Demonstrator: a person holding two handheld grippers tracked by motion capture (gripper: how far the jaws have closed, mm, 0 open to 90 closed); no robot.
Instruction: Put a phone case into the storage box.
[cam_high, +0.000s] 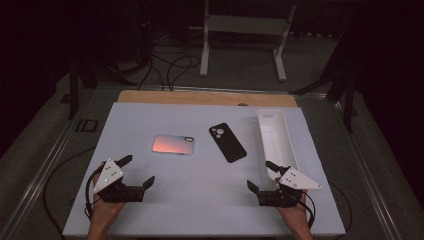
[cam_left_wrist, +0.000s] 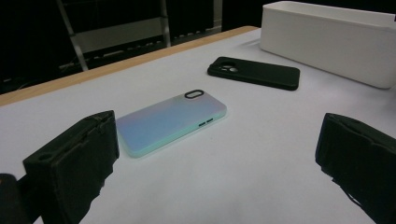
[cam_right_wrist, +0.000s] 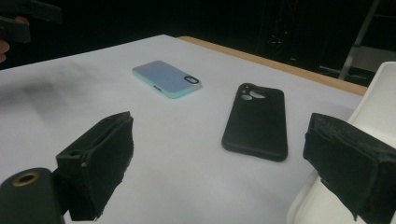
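Note:
An iridescent pastel phone case (cam_high: 173, 145) (cam_left_wrist: 172, 120) (cam_right_wrist: 166, 79) lies flat near the middle of the white table top (cam_high: 200, 200). To its right a black phone case (cam_high: 227, 142) (cam_left_wrist: 254, 73) (cam_right_wrist: 255, 121) lies at an angle, camera cut-out toward the far side. A long white tray (cam_high: 276, 136) (cam_left_wrist: 331, 39) (cam_right_wrist: 373, 109) stands at the right. My left gripper (cam_high: 138, 170) (cam_left_wrist: 215, 158) rests open at the near left, nothing between its jaws. Held near the tray's near end, my right gripper (cam_high: 260, 175) (cam_right_wrist: 219, 168) is open too, and holds nothing.
A wooden strip (cam_high: 205, 97) runs along the table's far edge. Beyond it stand a white frame stand (cam_high: 242, 30) and dark cables (cam_high: 170, 67) on the floor. A metal rail (cam_high: 45, 165) borders the left side.

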